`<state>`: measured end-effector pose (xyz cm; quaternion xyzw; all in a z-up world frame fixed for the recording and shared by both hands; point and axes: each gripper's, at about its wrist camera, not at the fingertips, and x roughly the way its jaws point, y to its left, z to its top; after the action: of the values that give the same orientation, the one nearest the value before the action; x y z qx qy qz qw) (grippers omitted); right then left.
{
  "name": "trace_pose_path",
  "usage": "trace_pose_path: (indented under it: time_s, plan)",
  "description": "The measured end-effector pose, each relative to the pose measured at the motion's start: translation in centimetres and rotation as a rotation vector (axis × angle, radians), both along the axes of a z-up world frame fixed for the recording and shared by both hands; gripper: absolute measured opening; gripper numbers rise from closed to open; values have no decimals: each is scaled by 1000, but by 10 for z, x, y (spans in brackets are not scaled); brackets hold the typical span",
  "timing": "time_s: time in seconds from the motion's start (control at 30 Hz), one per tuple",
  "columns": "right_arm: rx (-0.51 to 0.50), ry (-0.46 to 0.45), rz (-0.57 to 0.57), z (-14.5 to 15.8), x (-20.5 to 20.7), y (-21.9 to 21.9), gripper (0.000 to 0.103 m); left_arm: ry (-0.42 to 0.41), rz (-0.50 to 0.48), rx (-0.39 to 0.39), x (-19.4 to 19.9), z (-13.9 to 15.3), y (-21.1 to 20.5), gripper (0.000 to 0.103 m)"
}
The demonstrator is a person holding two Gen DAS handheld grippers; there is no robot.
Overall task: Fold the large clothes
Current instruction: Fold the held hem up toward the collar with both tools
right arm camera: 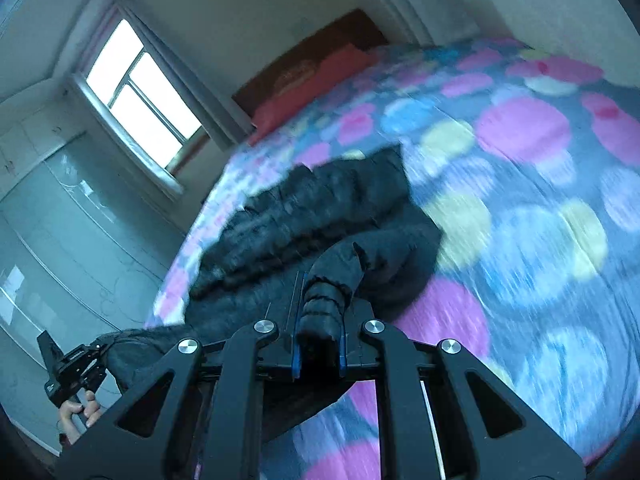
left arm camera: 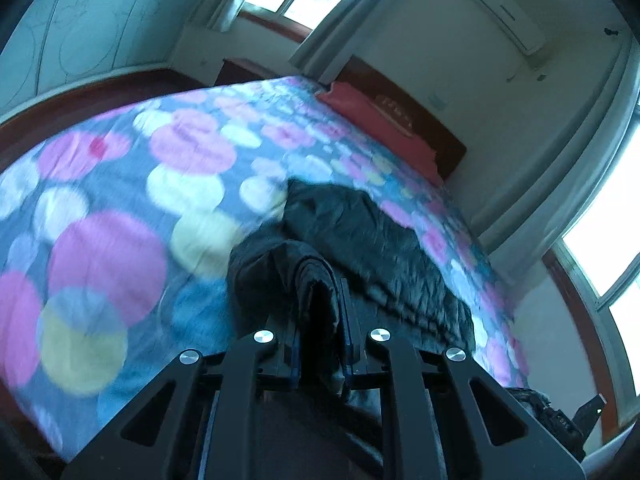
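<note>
Claws (left arm camera: 320, 320) (right arm camera: 320, 320) both clamped on black jacket (left arm camera: 372, 248)

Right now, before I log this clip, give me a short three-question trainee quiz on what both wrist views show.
1. True or false: the left gripper is shut on the black quilted puffer jacket.
2. What holds the right gripper? A) nothing B) a jacket fold C) the red pillow
3. What does the jacket lie on?

Key: 1 true. 2 B. 3 The dotted pink, blue and yellow bedspread.
</note>
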<state>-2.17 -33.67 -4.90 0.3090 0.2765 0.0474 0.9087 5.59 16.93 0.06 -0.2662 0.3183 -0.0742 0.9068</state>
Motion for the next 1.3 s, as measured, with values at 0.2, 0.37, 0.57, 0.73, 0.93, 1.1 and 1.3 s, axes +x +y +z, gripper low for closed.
trace_pose_path:
  time_s: [0.2, 0.37, 0.57, 0.73, 0.93, 1.1, 1.3]
  plan:
    - [11, -31, -25, 11, 76, -13, 12, 15, 16, 37, 77, -2, -11, 15]
    - [33, 20, -55, -3, 145, -27, 12, 73, 32, 67, 140, -25, -20, 15]
    - [14, 110, -86, -35, 209, -36, 12, 122, 44, 146, 202, -54, -36, 15]
    - [-10, 201, -88, -72, 250, -41, 12, 153, 17, 231, 237, -75, -52, 15]
    - [-20, 223, -87, -86, 267, -39, 15, 179, -11, 275, 256, -90, -61, 16]
    - [-26, 210, -69, -76, 261, -41, 27, 170, -46, 208, 251, -77, -56, 42]
    - [-18, 169, -65, -58, 237, -47, 47, 74, -43, 182, 225, -44, -44, 71]
